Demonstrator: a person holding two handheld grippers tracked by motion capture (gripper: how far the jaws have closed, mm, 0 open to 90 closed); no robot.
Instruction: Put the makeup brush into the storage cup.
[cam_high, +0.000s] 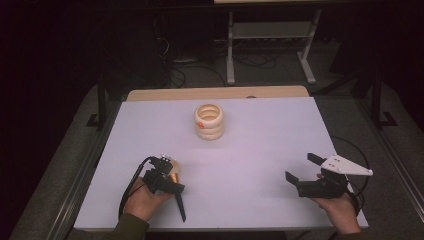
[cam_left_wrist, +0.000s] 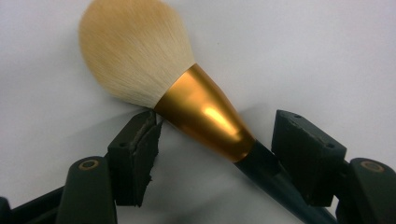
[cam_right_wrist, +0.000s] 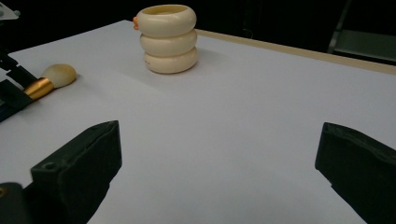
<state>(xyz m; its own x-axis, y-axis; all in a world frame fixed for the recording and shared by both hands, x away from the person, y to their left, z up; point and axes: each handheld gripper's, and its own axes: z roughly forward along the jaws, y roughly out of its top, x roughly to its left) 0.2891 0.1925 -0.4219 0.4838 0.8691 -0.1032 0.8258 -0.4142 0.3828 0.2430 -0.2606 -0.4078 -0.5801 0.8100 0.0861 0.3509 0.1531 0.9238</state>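
On the near left of the white table, I am closing in on the brush.

From the high view, my left gripper (cam_high: 167, 176) sits over the makeup brush with cream bristles, gold ferrule and black handle (cam_high: 176, 192), well short of the stack of three cream rings (cam_high: 209, 121) at the table's (cam_high: 260, 150) middle; my right gripper (cam_high: 301, 172) rests apart at the near right. In the left gripper view, the brush (cam_left_wrist: 205, 116) lies slantwise between my jaws: one pad (cam_left_wrist: 140, 135) meets the ferrule, the other (cam_left_wrist: 303, 149) stands at the handle, so I judge no firm clamp yet. In the right gripper view, my jaws gape with nothing between them. Next I need to close squarely on the handle before lifting.
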